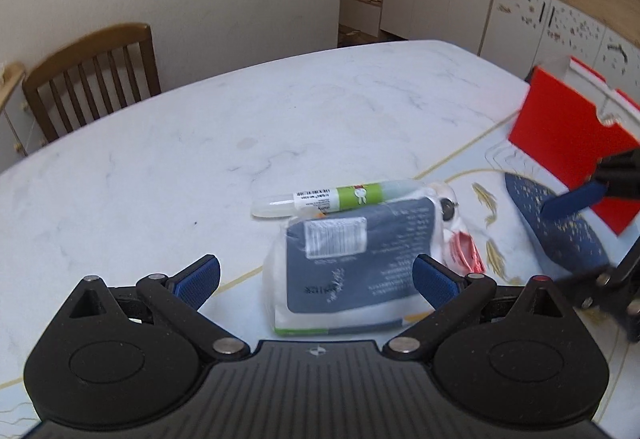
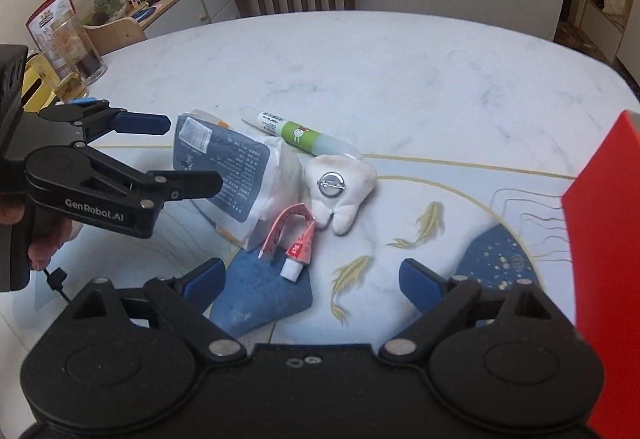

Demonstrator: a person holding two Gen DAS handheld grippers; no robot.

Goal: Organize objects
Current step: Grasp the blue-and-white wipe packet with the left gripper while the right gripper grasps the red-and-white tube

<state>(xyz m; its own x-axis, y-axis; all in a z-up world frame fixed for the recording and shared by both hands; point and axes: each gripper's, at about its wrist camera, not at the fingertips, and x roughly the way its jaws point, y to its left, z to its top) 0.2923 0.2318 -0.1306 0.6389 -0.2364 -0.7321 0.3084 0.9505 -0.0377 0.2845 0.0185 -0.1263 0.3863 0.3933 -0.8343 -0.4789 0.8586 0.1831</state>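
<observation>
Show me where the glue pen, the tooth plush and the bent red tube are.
glue pen (image 2: 294,133), right wrist view, green label band.
tooth plush (image 2: 344,183), right wrist view, white body beside the pin.
bent red tube (image 2: 298,239), right wrist view, near its white cap.

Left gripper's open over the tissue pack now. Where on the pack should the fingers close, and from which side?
Grip the tissue pack across its short width, mid-body, coming down from above. The left gripper is open with its fingers already either side of the near end. The pack lies flat and looks soft, so squeeze its long edges; keep clear of the glue pen against its far end.
</observation>
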